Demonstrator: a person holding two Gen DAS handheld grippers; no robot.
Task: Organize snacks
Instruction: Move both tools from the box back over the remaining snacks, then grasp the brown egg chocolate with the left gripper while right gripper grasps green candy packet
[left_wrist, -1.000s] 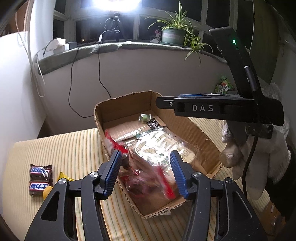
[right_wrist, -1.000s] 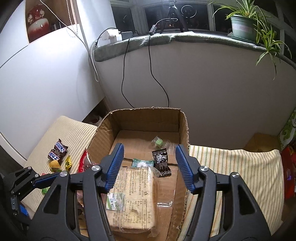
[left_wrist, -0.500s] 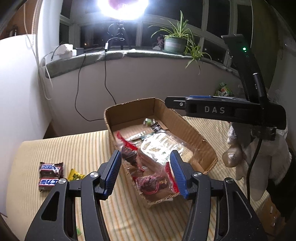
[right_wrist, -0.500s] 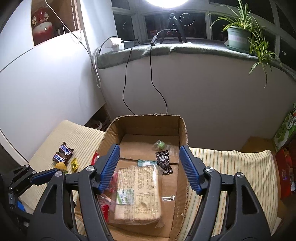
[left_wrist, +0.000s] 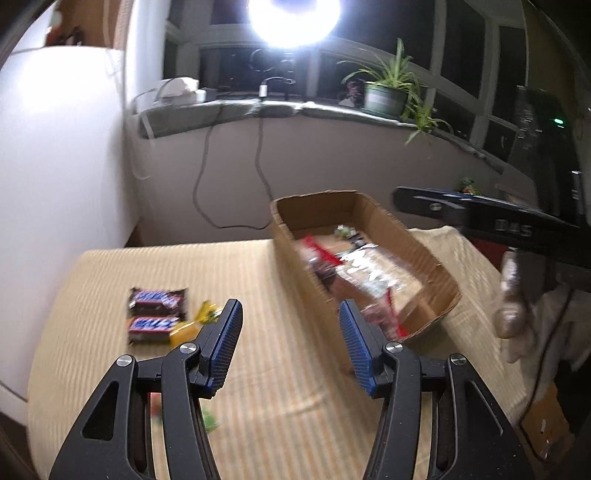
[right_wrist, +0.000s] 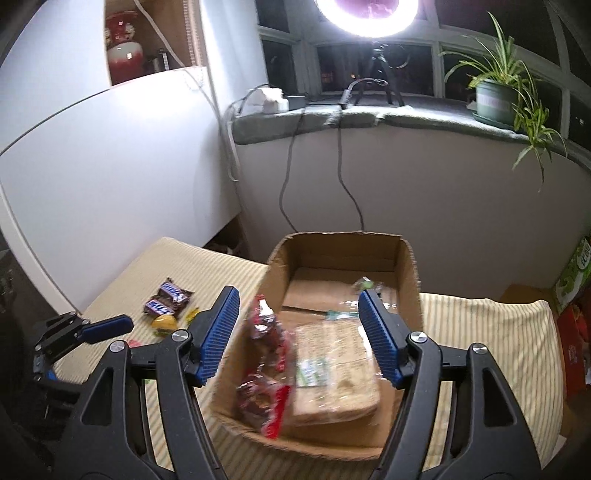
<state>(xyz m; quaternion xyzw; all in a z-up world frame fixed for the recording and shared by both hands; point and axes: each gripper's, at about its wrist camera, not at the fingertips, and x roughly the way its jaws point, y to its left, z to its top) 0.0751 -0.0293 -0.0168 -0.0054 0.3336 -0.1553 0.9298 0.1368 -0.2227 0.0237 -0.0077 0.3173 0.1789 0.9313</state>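
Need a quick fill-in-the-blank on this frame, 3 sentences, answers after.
1. The red-trimmed clear snack bag lies inside the brown ____ box.
2. Two dark chocolate bars lie on the striped ____ cloth, outside the box.
3. Both the left gripper and the right gripper are ____, holding nothing.

Answers: cardboard; beige; open

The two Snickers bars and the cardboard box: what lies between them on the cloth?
Mostly bare striped cloth. Only yellow candies lie beside the Snickers bars, toward the cardboard box; the left wrist view shows this.
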